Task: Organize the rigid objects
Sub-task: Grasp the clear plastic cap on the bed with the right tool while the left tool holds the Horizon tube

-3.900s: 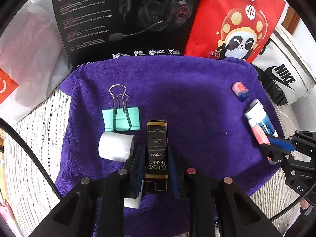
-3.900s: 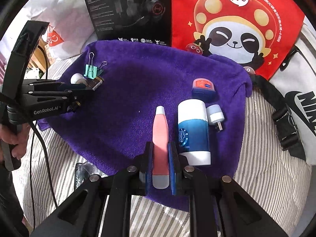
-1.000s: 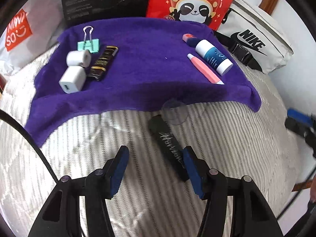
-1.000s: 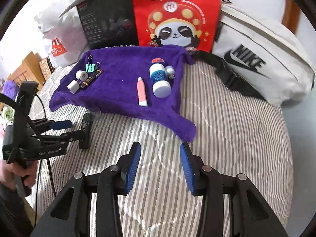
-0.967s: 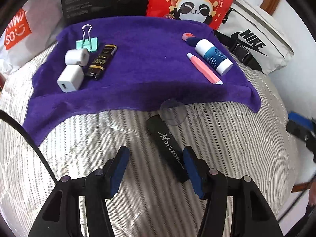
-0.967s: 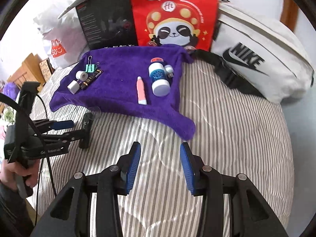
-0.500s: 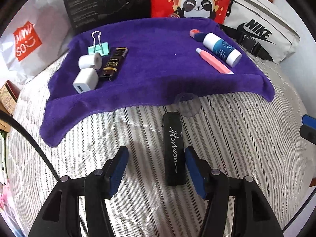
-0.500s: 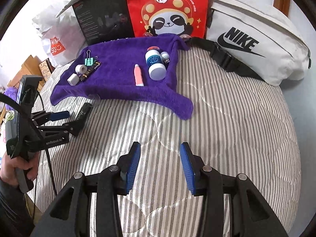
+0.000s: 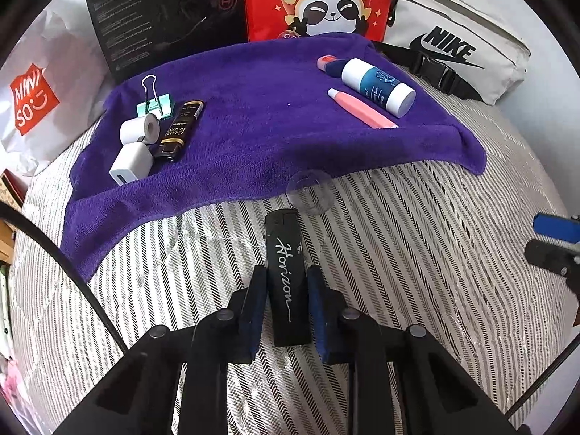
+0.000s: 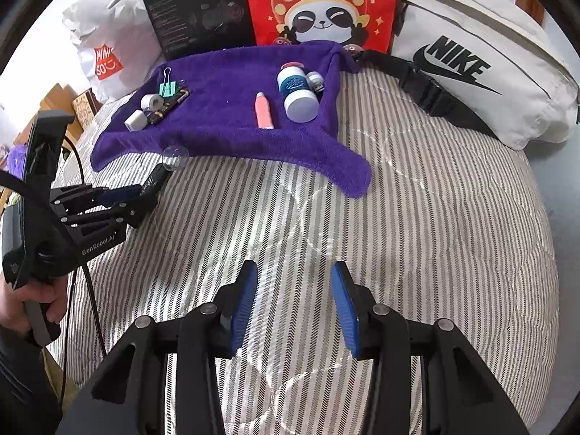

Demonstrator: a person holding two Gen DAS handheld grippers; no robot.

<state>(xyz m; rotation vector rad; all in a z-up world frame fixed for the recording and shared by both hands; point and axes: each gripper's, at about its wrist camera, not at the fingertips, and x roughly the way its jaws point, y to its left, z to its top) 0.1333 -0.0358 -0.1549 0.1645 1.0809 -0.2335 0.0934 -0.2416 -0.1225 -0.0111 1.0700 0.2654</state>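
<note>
Striped grey-and-white bedding (image 9: 417, 253) covers the whole surface, with a purple towel (image 9: 253, 137) spread across its far half. Behind the towel, from the left, stand a white Miniso bag (image 9: 32, 101), a black headset box (image 9: 163, 11), a red panda bag (image 9: 319, 0) and a white Nike pouch (image 9: 453, 43).

On the towel's left part sits a tight cluster: a mint binder clip (image 9: 154, 103), a white tape roll (image 9: 139, 128), a white charger cube (image 9: 130, 163) and a black-and-gold lighter (image 9: 179, 130) just beside them. Well apart, on the towel's right part, lie a pink tube (image 9: 362, 108), a blue-and-white bottle (image 9: 377, 81) next to it, and a small pink-and-blue item (image 9: 328, 63) at the bottle's far end; what it is cannot be told.

Off the towel, on the bedding just below its near edge, a clear suction cup (image 9: 310, 194) rests, touching the hem. Just in front of it lies a black lighter marked "Horizon" (image 9: 286, 275). The left gripper (image 9: 286, 302) has its blue pads pressed against both long sides of this lighter, pinching it while it lies on the bedding.

In the right wrist view, a hand (image 10: 40, 301) holds the left gripper's handle at the left edge. The right gripper (image 10: 293, 301) hovers over bare bedding with its jaws spread and nothing between them.
</note>
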